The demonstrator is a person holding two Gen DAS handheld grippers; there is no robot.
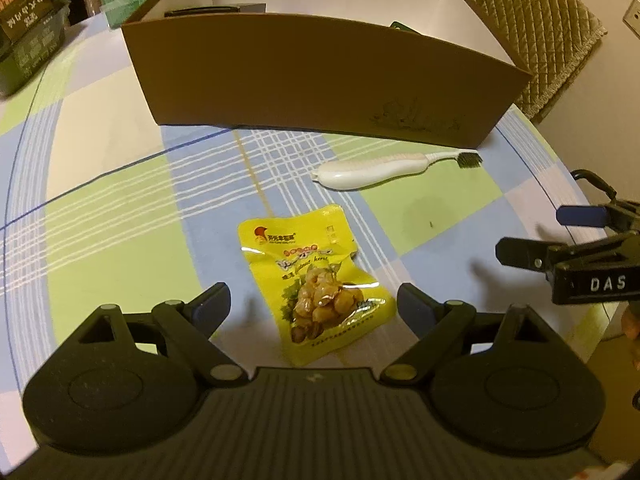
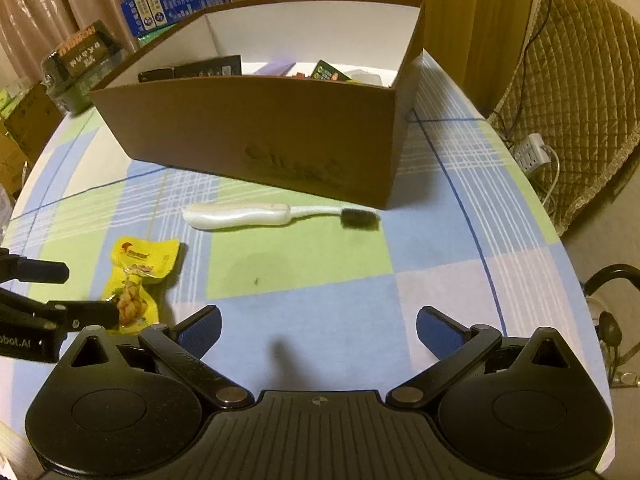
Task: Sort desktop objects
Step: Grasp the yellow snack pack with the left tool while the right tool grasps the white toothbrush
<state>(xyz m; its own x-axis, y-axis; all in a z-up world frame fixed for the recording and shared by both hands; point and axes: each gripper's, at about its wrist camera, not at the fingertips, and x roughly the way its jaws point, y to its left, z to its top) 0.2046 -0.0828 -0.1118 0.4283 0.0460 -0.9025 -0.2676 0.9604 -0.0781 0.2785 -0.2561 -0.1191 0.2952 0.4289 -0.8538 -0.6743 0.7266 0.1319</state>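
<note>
A: Status? Your left gripper (image 1: 314,308) and right gripper (image 2: 318,330) both stand with jaws wide, holding nothing.

B: Cardboard box (image 2: 256,128) already holds several items. Left on the checked tablecloth (image 1: 120,216): the yellow snack packet (image 1: 316,284) under your left gripper, the white brush (image 2: 256,216) just before the box.
</note>
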